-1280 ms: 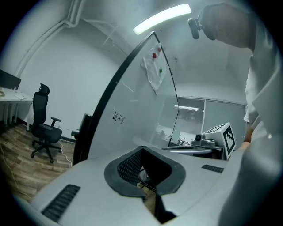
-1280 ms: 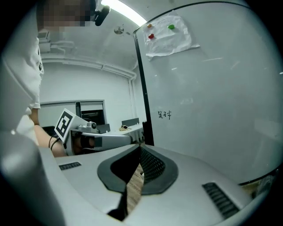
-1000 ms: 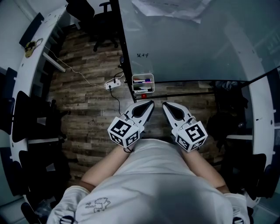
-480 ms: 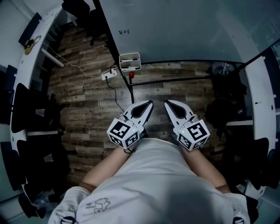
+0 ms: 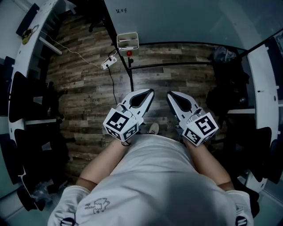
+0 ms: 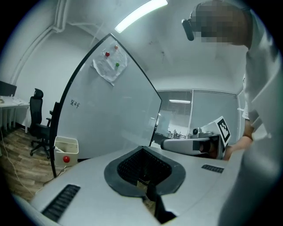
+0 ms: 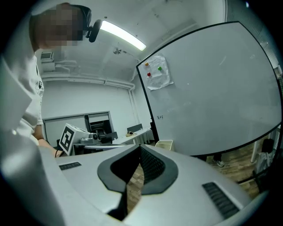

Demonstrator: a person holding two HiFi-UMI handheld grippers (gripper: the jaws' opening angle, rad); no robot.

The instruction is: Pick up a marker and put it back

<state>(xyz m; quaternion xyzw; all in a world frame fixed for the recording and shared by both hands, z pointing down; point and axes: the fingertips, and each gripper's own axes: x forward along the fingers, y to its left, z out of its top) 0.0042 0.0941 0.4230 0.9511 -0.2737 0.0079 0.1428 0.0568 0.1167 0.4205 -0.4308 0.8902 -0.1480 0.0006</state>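
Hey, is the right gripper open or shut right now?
Shut: in the right gripper view, the right gripper has its jaw tips touching, with nothing held between them.

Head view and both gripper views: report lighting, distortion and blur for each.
Head view: dim, bluish, fisheye curves the whiteboard frame, shirt soft. Left gripper view: ceiling light glares, black vignetted corners, mosaic patch top right. Right gripper view: same vignette, bright ceiling light, mosaic top left.

small scrawl (image 5: 120, 9) on whiteboard (image 5: 185, 22), unreadable
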